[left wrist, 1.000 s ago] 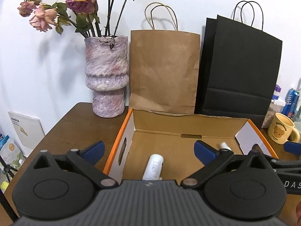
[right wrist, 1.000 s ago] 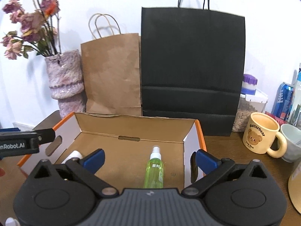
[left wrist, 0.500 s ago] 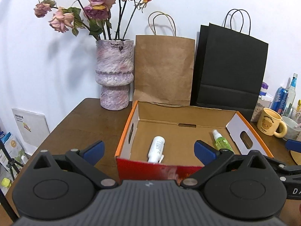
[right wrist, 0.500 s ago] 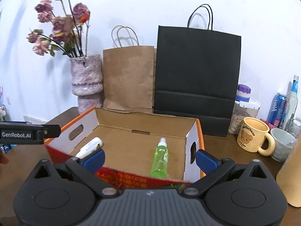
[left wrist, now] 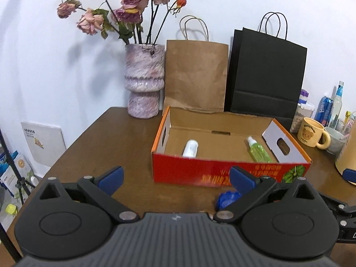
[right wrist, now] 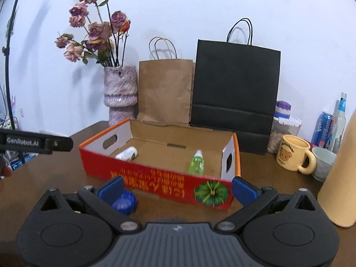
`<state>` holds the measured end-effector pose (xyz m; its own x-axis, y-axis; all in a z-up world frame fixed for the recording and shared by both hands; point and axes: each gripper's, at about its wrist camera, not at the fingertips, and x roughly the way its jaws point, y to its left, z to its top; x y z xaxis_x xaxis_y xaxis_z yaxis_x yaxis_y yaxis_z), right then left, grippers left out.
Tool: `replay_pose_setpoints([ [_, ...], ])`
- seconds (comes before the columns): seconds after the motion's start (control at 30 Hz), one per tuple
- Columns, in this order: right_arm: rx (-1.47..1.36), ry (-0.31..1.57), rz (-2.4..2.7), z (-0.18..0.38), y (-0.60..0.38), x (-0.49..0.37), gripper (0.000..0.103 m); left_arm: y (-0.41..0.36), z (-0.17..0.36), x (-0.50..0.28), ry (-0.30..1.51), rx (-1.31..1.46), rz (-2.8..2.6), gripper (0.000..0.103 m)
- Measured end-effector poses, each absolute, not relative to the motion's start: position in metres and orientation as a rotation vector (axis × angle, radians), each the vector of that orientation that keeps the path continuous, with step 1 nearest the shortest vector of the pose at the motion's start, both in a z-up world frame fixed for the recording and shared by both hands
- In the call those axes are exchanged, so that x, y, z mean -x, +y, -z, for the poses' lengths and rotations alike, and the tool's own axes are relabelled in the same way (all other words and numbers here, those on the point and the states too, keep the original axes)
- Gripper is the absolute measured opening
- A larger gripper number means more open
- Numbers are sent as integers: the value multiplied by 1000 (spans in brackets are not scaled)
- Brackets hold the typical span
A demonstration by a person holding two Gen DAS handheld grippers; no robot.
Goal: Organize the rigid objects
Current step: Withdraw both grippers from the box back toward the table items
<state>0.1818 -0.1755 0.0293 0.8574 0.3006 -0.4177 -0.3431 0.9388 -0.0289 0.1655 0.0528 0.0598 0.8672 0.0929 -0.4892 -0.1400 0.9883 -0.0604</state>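
Surface: a dark brown wooden table [left wrist: 124,146] set against a plain white wall [left wrist: 244,4]; its left edge shows in the left wrist view, with papers and a stand below it.
Box: one open red-and-orange cardboard box [left wrist: 209,173] with a pumpkin print on its near wall, lying toward the back middle of the table.
Bottles in the box: two, both lying flat and well apart; a white cylindrical bottle [left wrist: 191,148] toward the box's left end, a green spray bottle with a white cap [left wrist: 259,151] toward its right end.
Blue thing: one small blue ridged object [right wrist: 125,202] on the table just in front of the box's near wall, partly hidden by a finger in both views; what it is cannot be told.
Left gripper [left wrist: 175,176]: jaws spread wide, nothing between them, low over the table's near part, in front of the box.
Right gripper [right wrist: 176,188]: jaws spread wide and empty, facing the box's near wall.
Back edge: one mottled pink ceramic vase of dried roses [left wrist: 144,81], one brown paper bag [left wrist: 195,75], one black paper bag [left wrist: 264,77], all upright behind the box.
Right end: one yellow bear mug [right wrist: 293,155], one pale cup [right wrist: 323,163], one blue can [right wrist: 323,126], one clear bottle [right wrist: 340,118], one purple-lidded jar [right wrist: 282,124], one tan cylinder [right wrist: 340,173] nearest the right gripper.
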Motion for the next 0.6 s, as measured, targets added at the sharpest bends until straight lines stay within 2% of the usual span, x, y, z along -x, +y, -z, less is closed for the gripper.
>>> replay_pose_setpoints([
  [0.6, 147, 513, -354, 27, -203, -127, 103, 59, -11, -95, 531, 63, -111, 103],
])
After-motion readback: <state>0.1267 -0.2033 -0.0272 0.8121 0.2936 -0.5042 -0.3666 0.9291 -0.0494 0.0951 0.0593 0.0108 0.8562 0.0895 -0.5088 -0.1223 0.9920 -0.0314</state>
